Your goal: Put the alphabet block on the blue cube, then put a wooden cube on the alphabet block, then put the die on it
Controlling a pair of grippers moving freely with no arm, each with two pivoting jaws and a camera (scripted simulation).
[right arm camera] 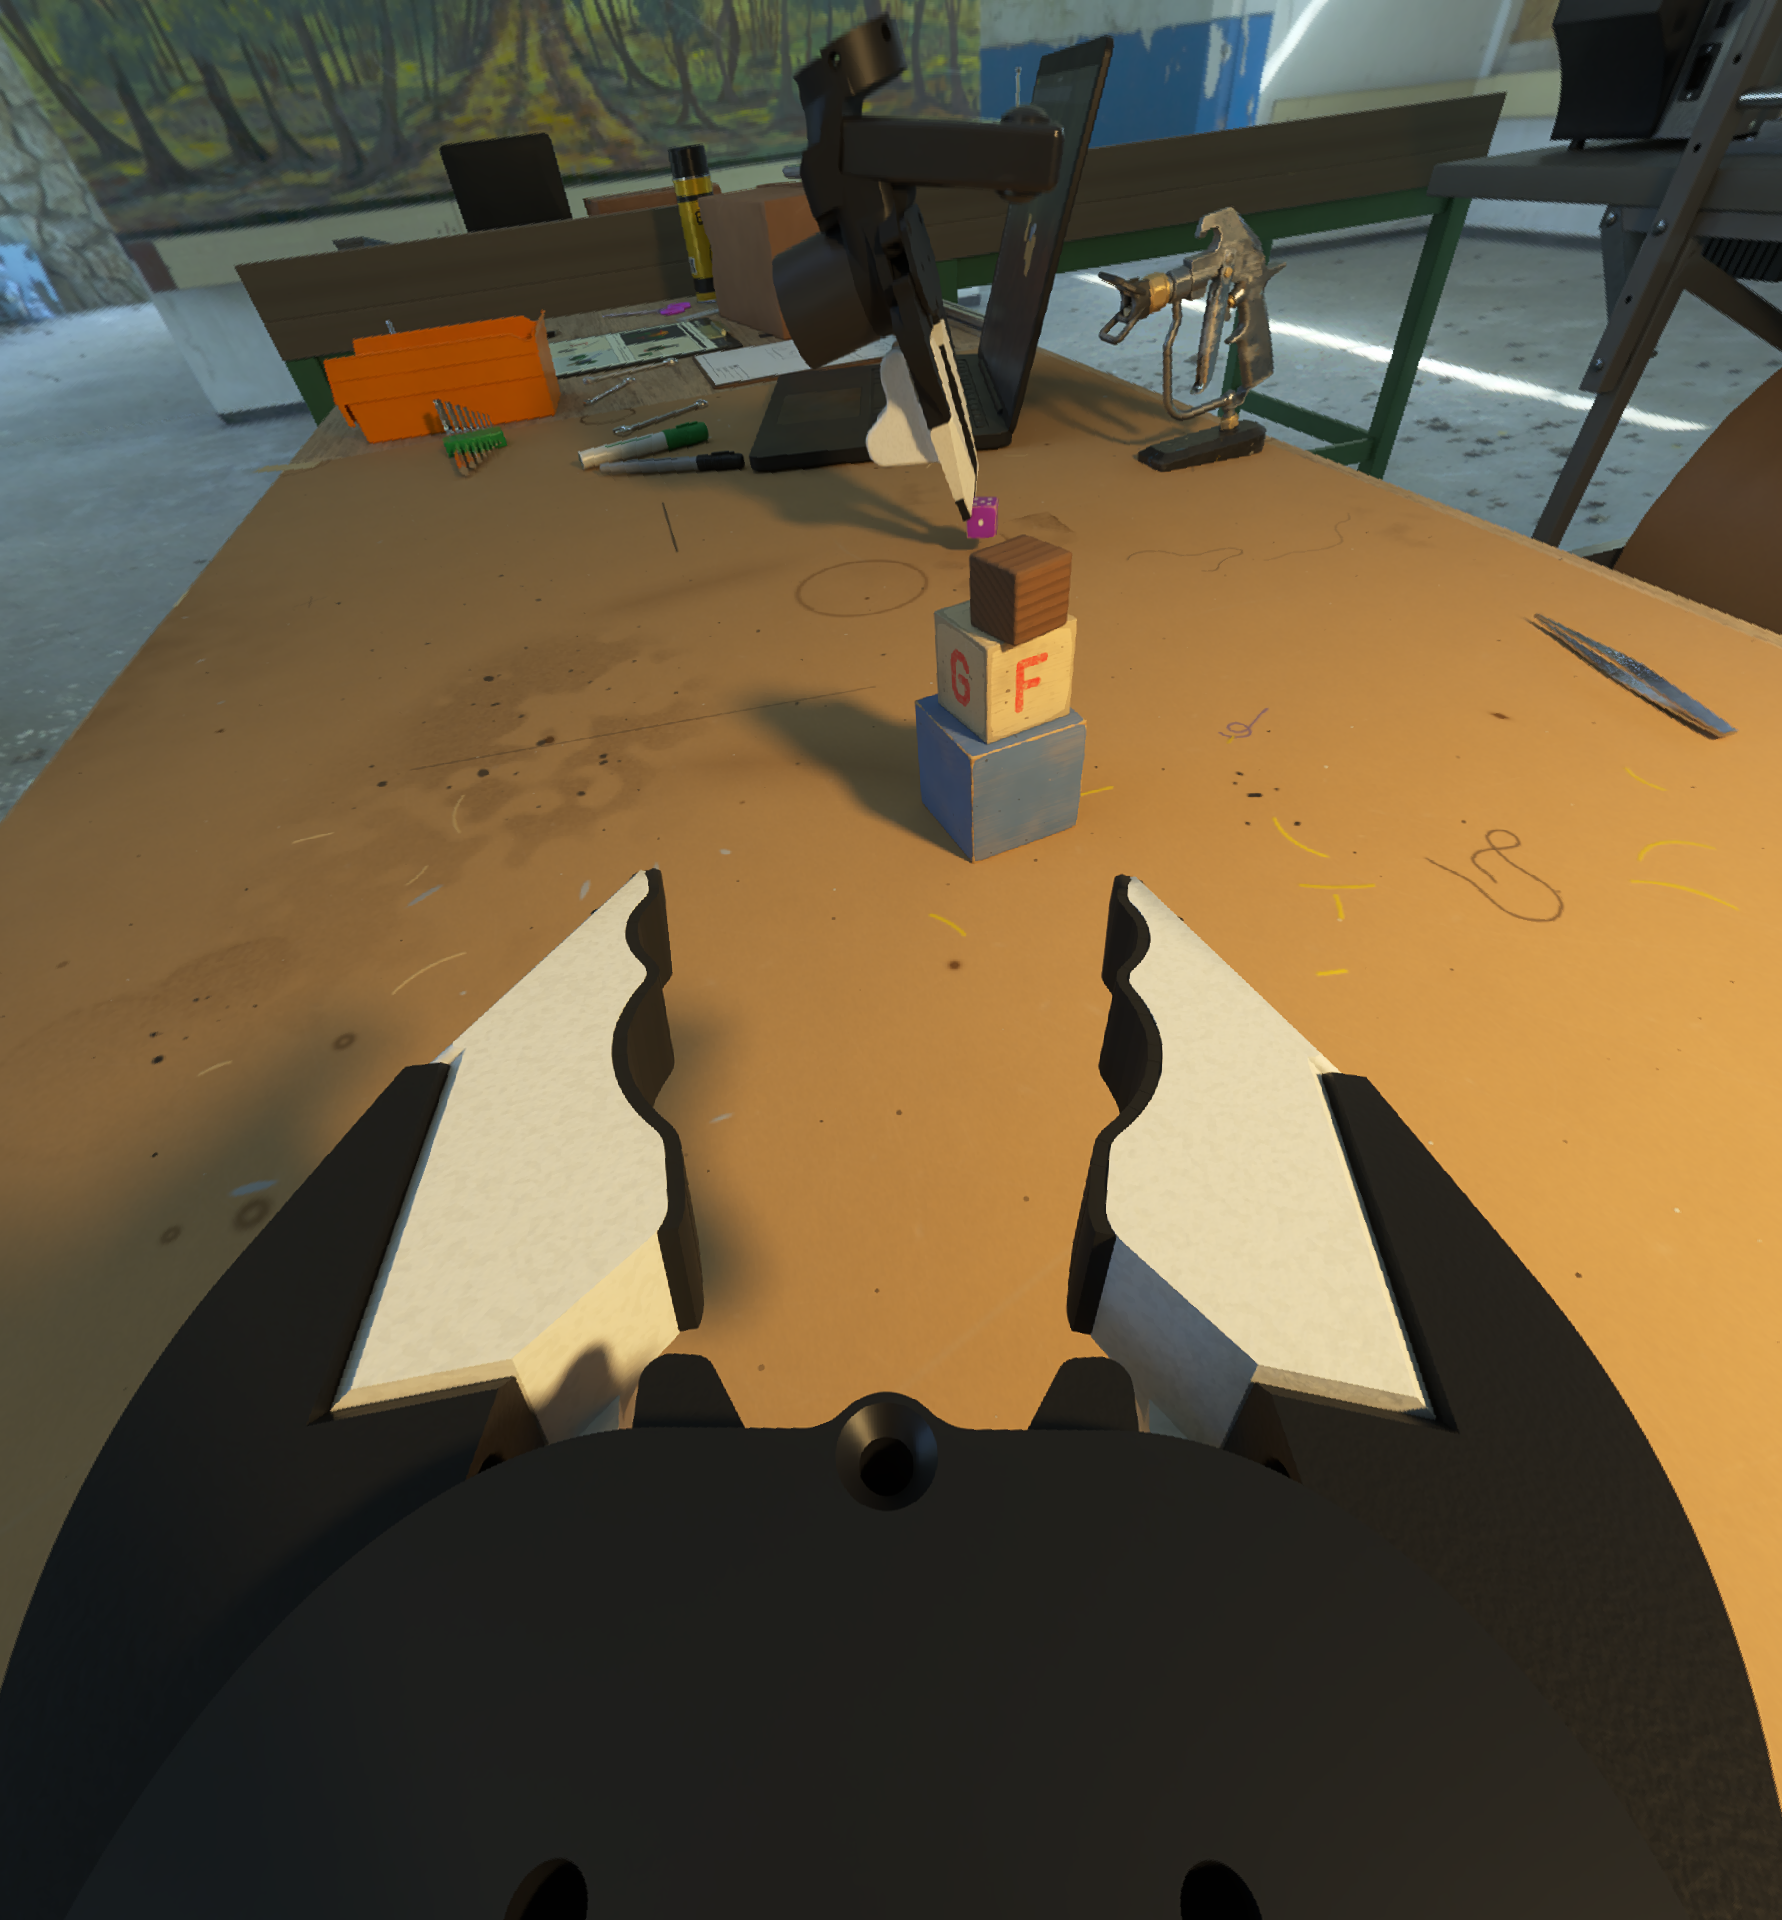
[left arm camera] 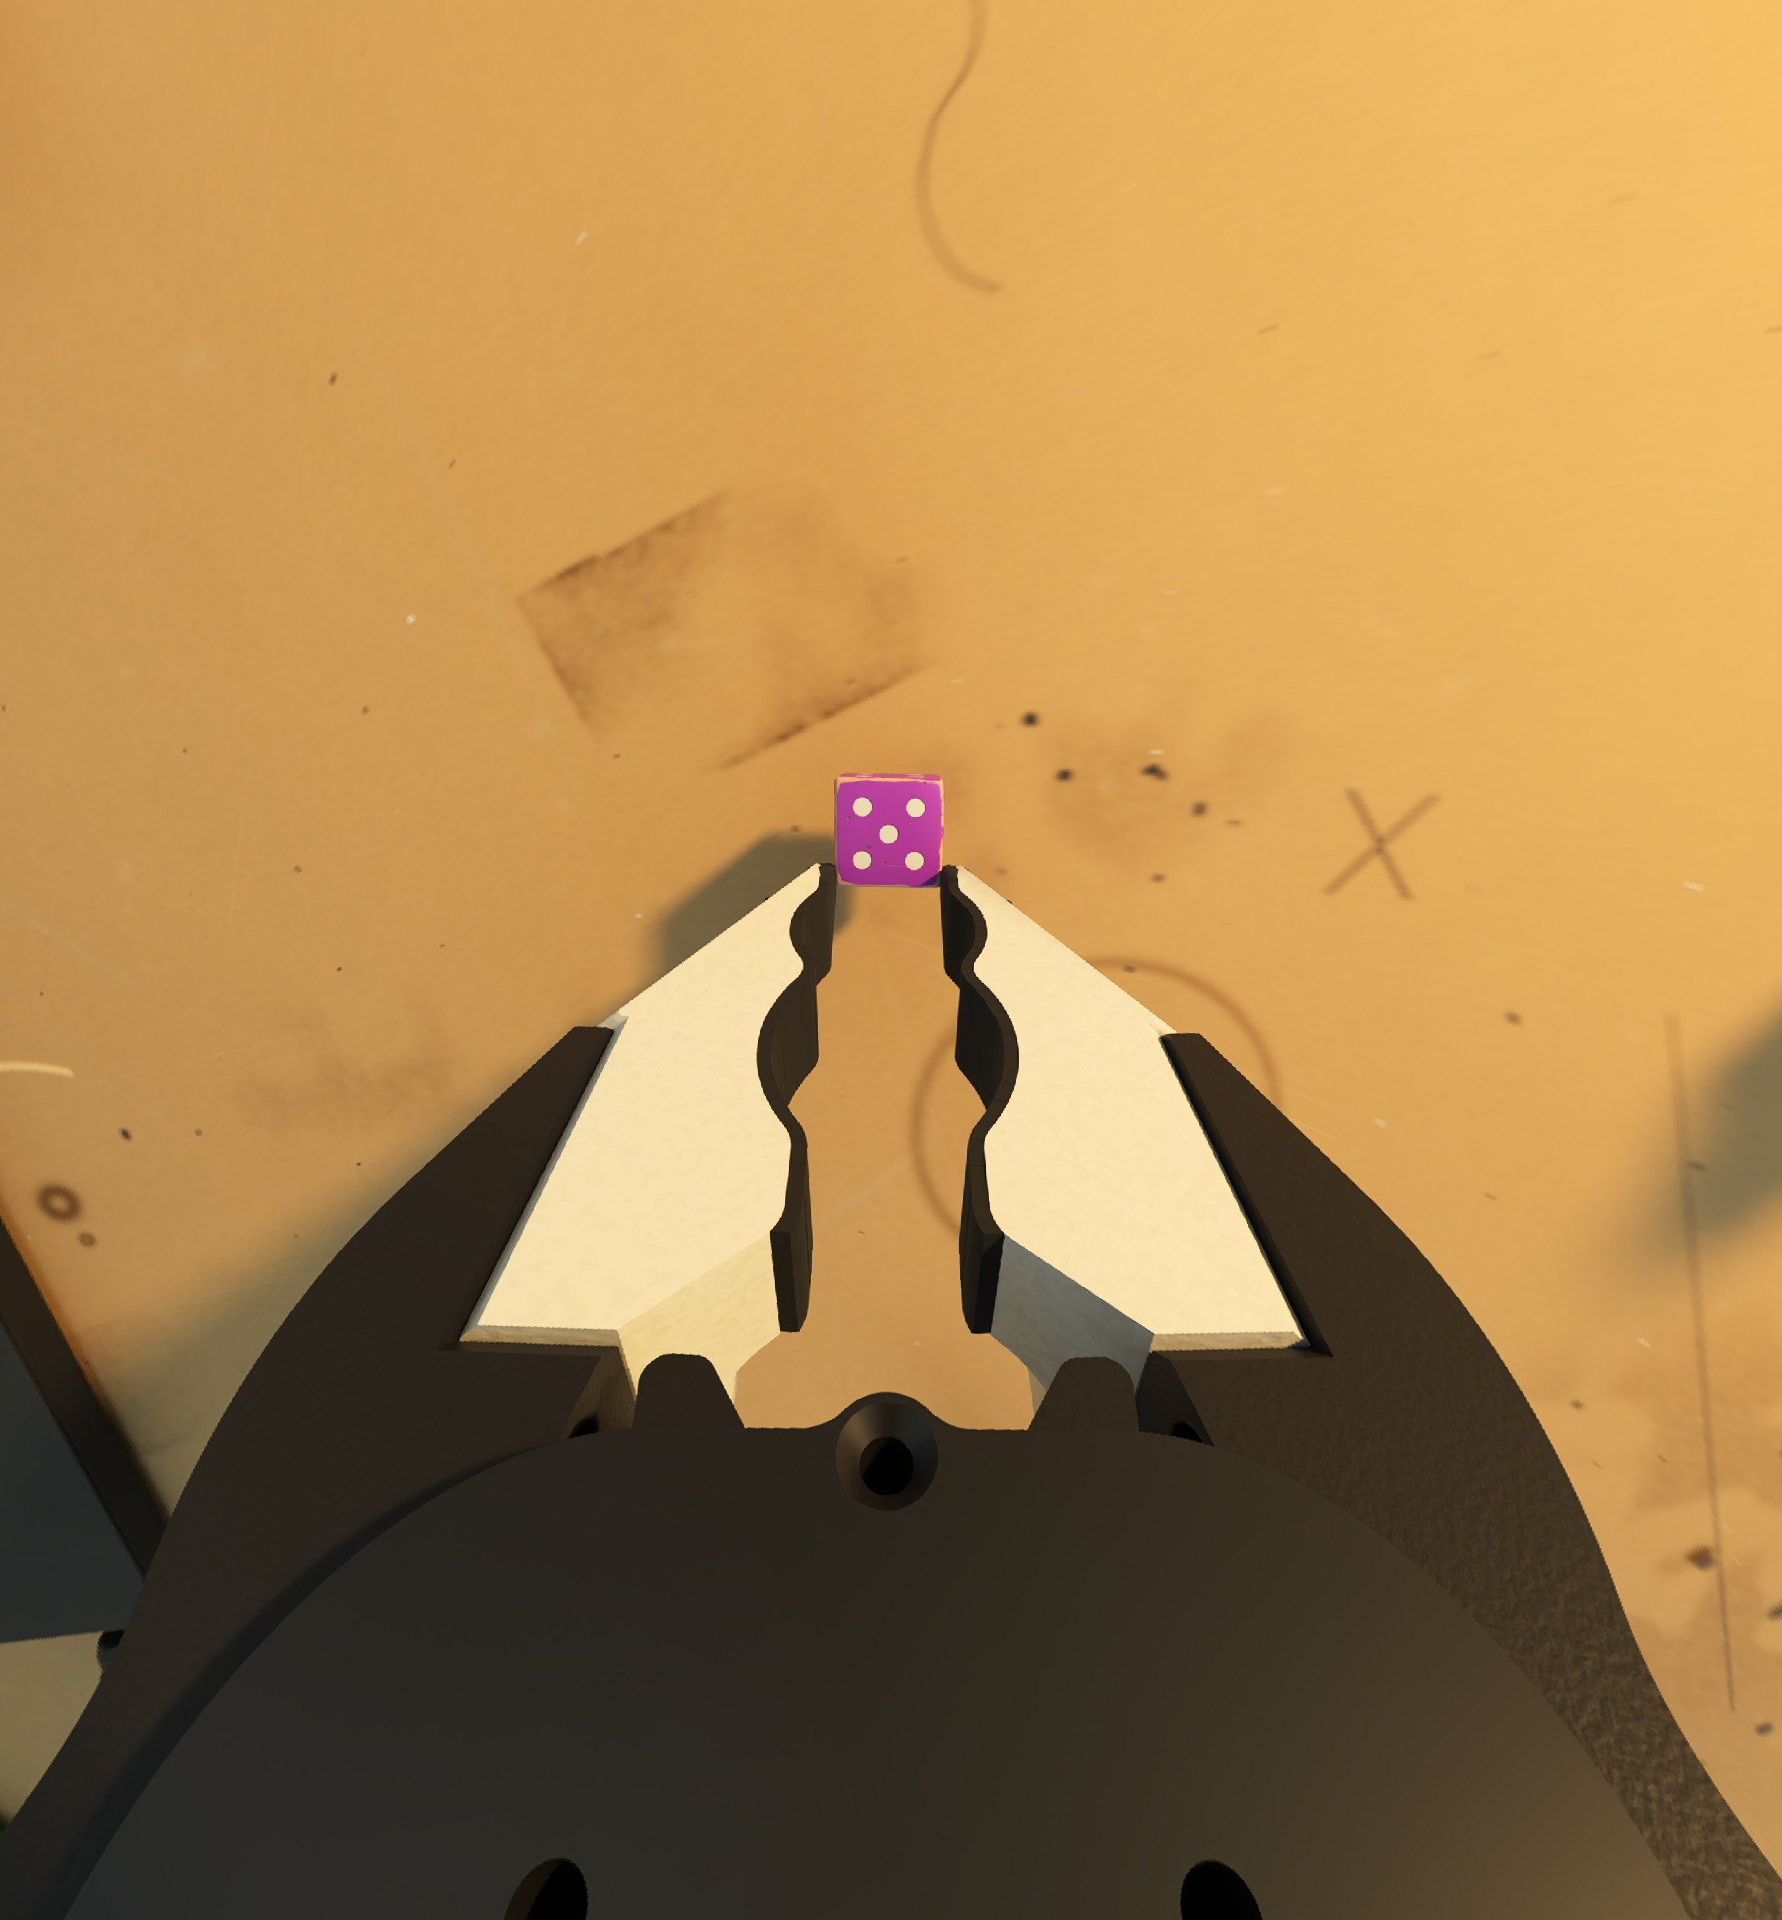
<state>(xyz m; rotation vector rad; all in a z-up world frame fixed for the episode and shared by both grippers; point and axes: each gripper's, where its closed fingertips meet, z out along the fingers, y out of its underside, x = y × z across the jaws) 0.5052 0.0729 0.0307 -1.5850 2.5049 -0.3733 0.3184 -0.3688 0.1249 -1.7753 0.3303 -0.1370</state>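
The left gripper (left arm camera: 888, 871) points steeply down at the scuffed orange-brown worktable (left arm camera: 347, 520), its narrowed fingertips pinching the small magenta die (left arm camera: 888, 829) with white pips. In the right wrist view it hangs tilted beyond the stack: dark wooden cube (right arm camera: 1020, 587) on lettered pale alphabet block (right arm camera: 1005, 675) on worn blue cube (right arm camera: 1001, 784). The right gripper (right arm camera: 887, 881) sits low, nearly level, spread wide and empty.

Wooden cube (right arm camera: 1019, 587) on alphabet block (right arm camera: 1006, 675), on blue cube (right arm camera: 1001, 784).

Bare table (right arm camera: 658, 790) round cube stack (right arm camera: 1001, 707), clutter (tools, laptop) at far end
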